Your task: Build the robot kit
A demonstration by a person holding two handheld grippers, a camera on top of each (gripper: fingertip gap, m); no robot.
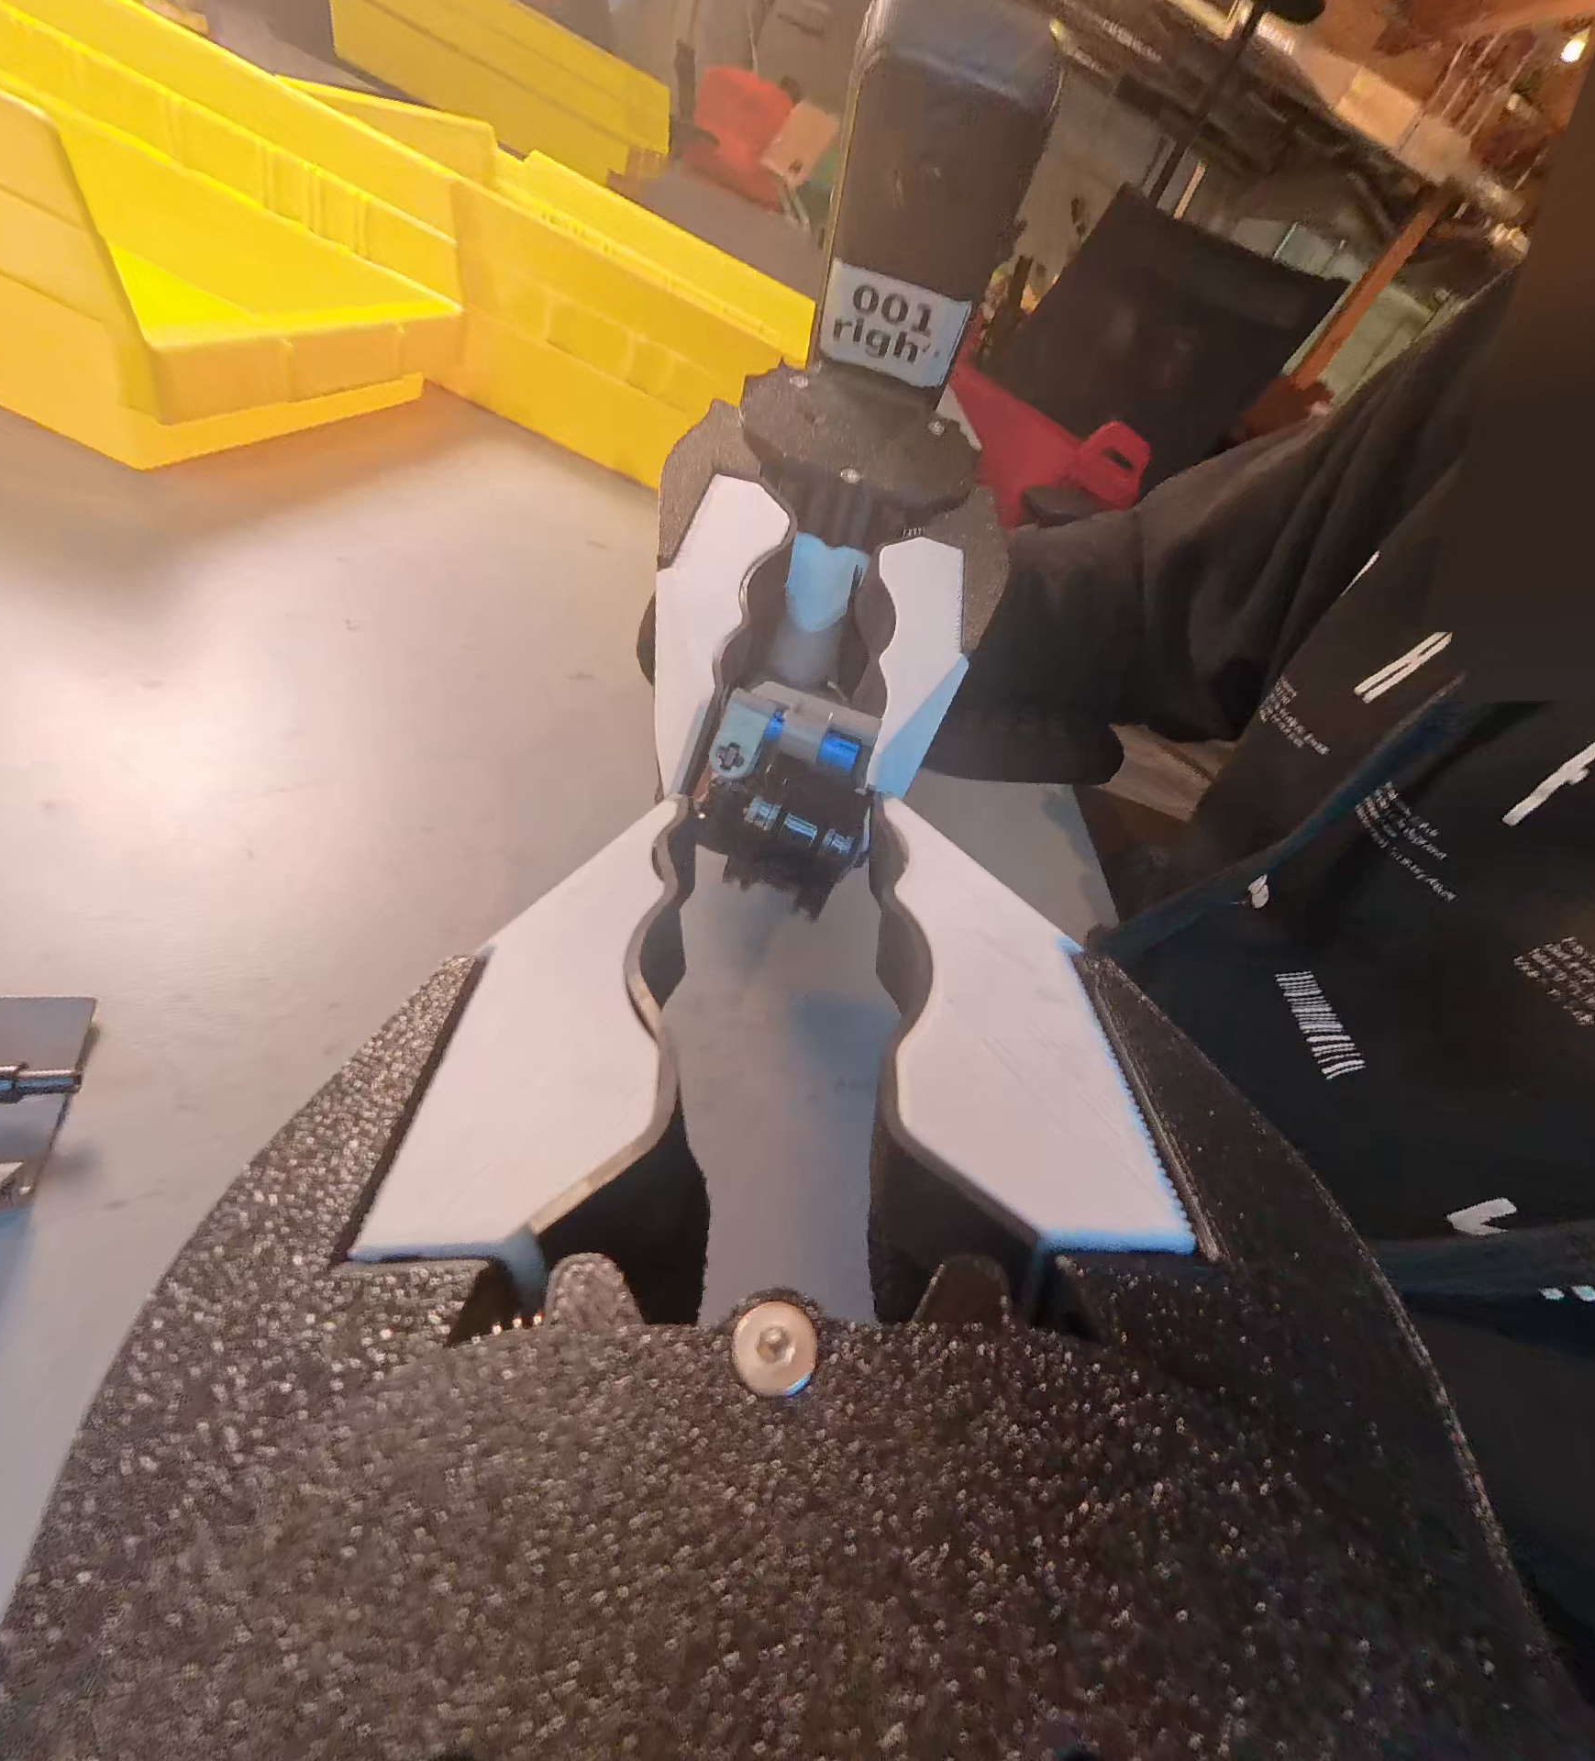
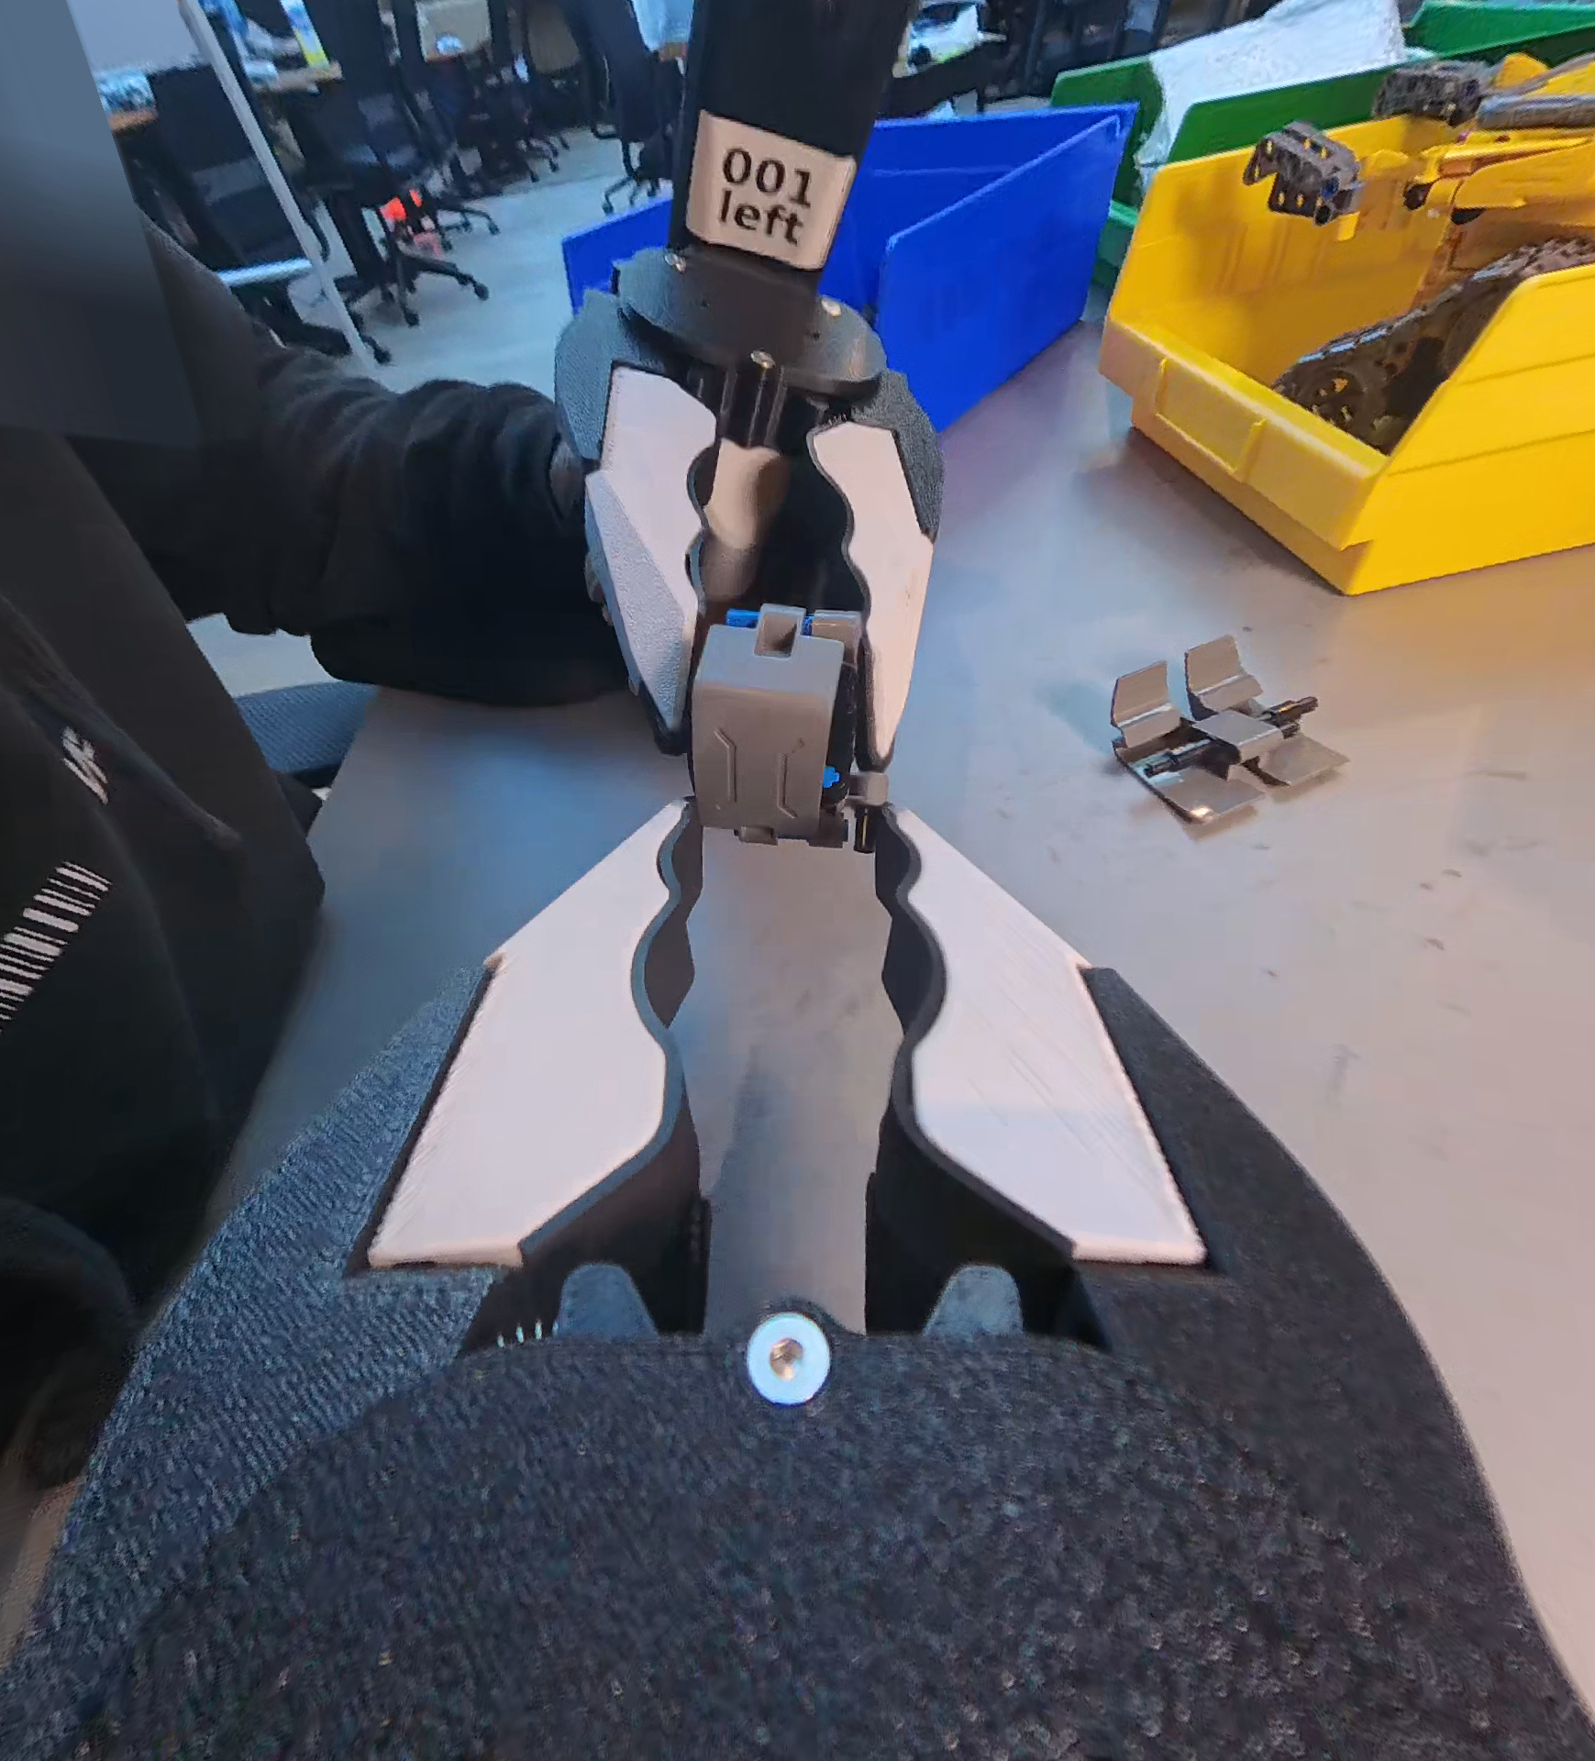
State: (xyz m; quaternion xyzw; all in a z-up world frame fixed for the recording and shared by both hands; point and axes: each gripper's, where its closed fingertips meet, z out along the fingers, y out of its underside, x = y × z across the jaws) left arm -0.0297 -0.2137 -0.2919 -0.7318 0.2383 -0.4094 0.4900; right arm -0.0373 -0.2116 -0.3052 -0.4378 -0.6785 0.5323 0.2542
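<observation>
Two hand-held grippers meet tip to tip above a grey tabletop [image 2: 1251, 1001], sharing one small block-built assembly [image 2: 760, 753] of grey, black and blue parts. The left gripper [image 1: 774, 829] has its jaws part-way closed, the tips set against the sides of the assembly's black lower section, seemingly to brace it. Facing it, the right gripper [image 2: 779, 819] is closed to about the same width, with its tips at the bottom edge of the smooth grey cover. Whether either pair truly clamps the piece or only rests against it cannot be told, since the contact points are hidden behind the part itself.

The assembly hangs clear of the tabletop between the two tools. Its long axis appears to run along the line joining them, grey cover turned toward the right wrist camera, rollers and blue pins toward the left wrist camera. Holding it from opposite ends likely keeps it steady from both sides.

A grey clip-like piece [image 2: 1222, 743] lies flat on the tabletop well apart to one side. Beyond it stands a yellow bin [image 2: 1346, 476] carrying a yellow and black tracked model [image 2: 1403, 276], with a blue bin [image 2: 974, 257] and a green bin [image 2: 1108, 95] behind it. A black sleeve [image 2: 374, 534] reaches in to the left gripper's handle.
</observation>
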